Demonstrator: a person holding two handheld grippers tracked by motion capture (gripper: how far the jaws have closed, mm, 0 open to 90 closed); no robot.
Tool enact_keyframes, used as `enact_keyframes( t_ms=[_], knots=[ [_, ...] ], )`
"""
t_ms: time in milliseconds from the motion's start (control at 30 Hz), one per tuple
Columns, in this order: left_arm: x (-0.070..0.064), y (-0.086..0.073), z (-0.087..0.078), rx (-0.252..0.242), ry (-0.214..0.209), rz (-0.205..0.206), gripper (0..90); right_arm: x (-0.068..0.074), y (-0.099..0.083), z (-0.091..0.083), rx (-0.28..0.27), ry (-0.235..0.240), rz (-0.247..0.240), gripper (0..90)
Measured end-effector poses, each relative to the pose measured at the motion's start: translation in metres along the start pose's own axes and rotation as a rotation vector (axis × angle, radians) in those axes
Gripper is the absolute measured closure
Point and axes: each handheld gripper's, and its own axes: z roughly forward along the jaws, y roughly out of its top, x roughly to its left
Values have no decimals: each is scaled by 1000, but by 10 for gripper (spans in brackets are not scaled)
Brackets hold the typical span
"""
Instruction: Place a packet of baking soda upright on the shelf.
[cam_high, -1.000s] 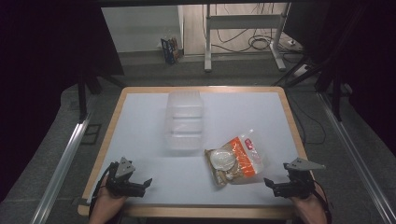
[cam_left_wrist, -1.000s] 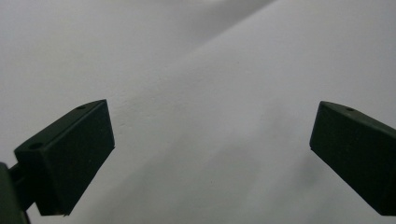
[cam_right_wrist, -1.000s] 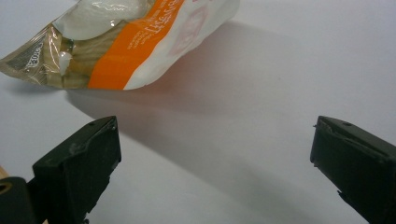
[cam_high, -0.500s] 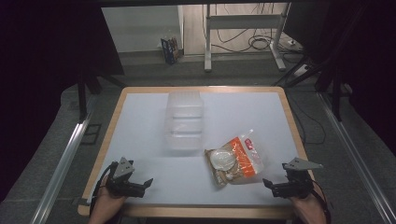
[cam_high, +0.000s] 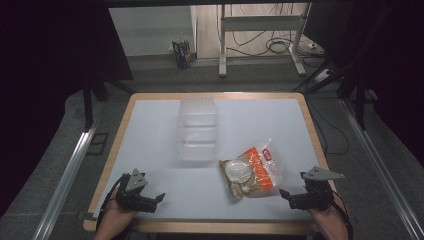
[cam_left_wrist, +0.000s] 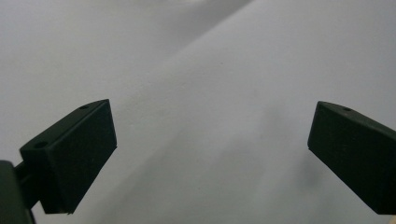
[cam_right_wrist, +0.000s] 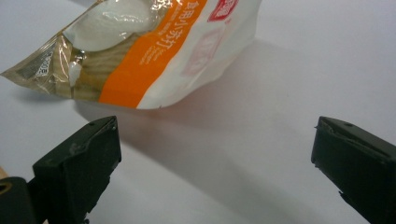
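High view looks down on a white desk (cam_high: 150, 135) with a light wood rim. A shiny plastic snack bag (cam_high: 251, 171) lies flat near the front right of the desk. It is crinkly, with a see-through part, an orange band and a white end with a red mark. Something round and white shows through the clear part. A clear plastic box (cam_high: 197, 128) with soft, rounded corners sits in the middle of the desk, just behind the bag and a bit to its left. The left tongs (cam_high: 156, 200) rest low at the front left of the desk, well apart from the bag, and their two black jaws are wide open with nothing between them. The right tongs (cam_high: 285, 196) sit at the front right, near the bag but not touching it, and they are wide open and hold nothing too. Right gripper view shows the blocky black jaws with smooth white desk between them and the bag just ahead. Nothing lies between the right tongs and the bag.
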Motion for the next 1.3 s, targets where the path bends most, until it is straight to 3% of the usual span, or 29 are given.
enact_keyframes(
  t_ms=[533,667,867,1033,1300],
  knots=[
    [0,1,1,15,3,4,17,7,10,7,13,21,7,22],
    [0,1,1,15,2,2,17,8,13,10,16,35,30,27],
    [0,1,2,17,4,6,17,9,21,14,27,66,79,126],
    [0,1,2,28,7,15,18,11,25,18,49,37,49,185],
    [-1,1,3,35,9,18,19,8,30,24,52,47,51,255]
  ],
)
